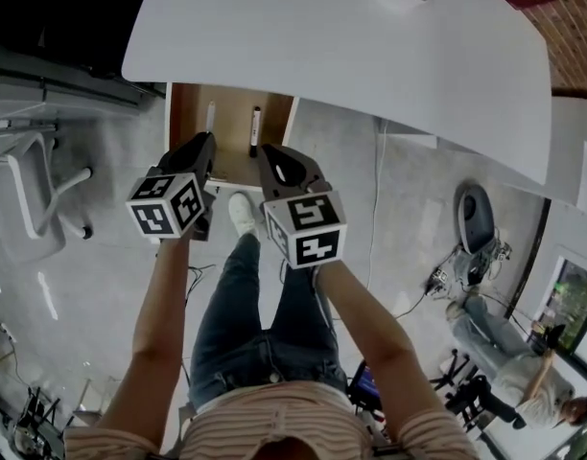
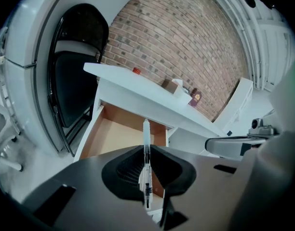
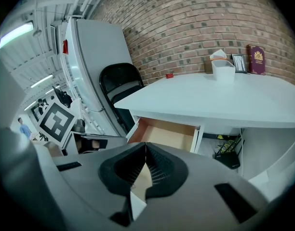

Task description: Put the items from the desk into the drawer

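Left gripper view: my left tool (image 2: 146, 150) is clamped narrow on a clear pen (image 2: 146, 129), held lengthwise with its tip toward the open drawer (image 2: 113, 138), ready for a clean drop. Right tool (image 3: 145, 148): closed, empty, near the drawer front. Dark pen (image 1: 254, 130): apparently already inside the drawer. Surface (image 1: 351, 46): directly above the drawer.

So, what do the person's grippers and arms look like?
Both the left gripper and the right gripper have dark ribbed jaws on a grey body; each carries a white cube with black square markers. The person wears a striped short-sleeved shirt and blue jeans.
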